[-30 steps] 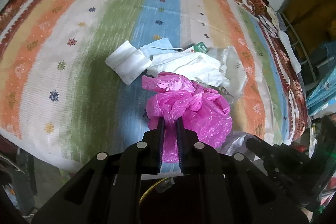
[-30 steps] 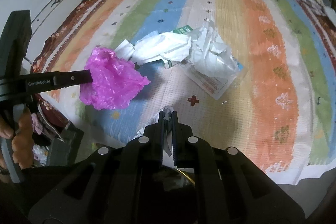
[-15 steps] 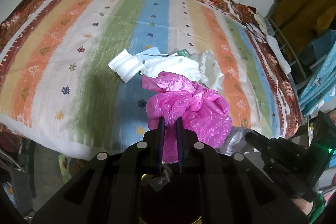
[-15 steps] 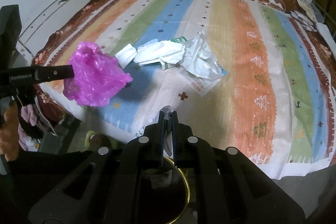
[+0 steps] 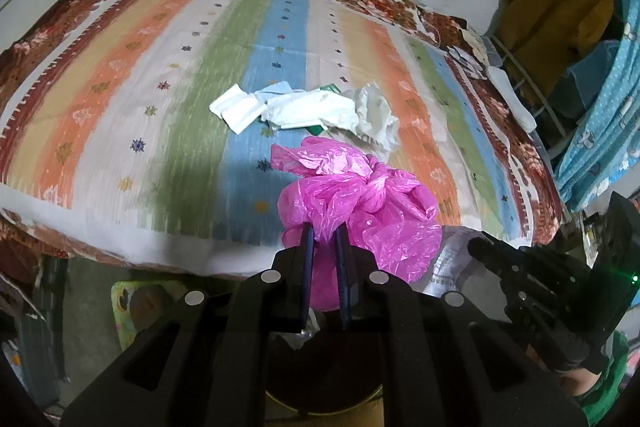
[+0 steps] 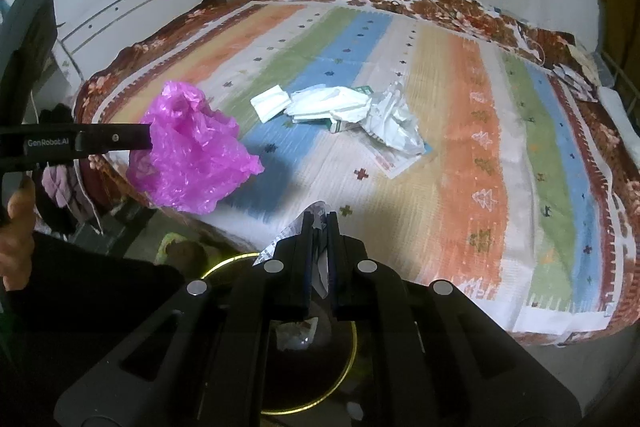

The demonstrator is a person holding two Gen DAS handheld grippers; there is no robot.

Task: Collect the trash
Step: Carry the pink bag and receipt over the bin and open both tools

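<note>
- The crumpled pink plastic bag [image 5: 360, 211] is clamped in the left gripper [image 5: 324, 231]; a printed paper scrap [image 6: 316, 223] is pinched between the closed fingers of the right gripper [image 6: 319, 221].
- Both grippers have been drawn back from the striped bedspread [image 6: 472, 131]; the gold-rimmed bin [image 6: 344, 379] now lies directly below, so dropping appears imminent.
- White wrappers and tissues [image 6: 352, 111] are left piled mid-bed, uncollected.

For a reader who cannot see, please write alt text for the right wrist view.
The right gripper pinches a printed white wrapper above a dark yellow-rimmed bin. Left, the left gripper holds a crumpled pink plastic bag; white paper scraps lie on the striped bedspread.
</note>
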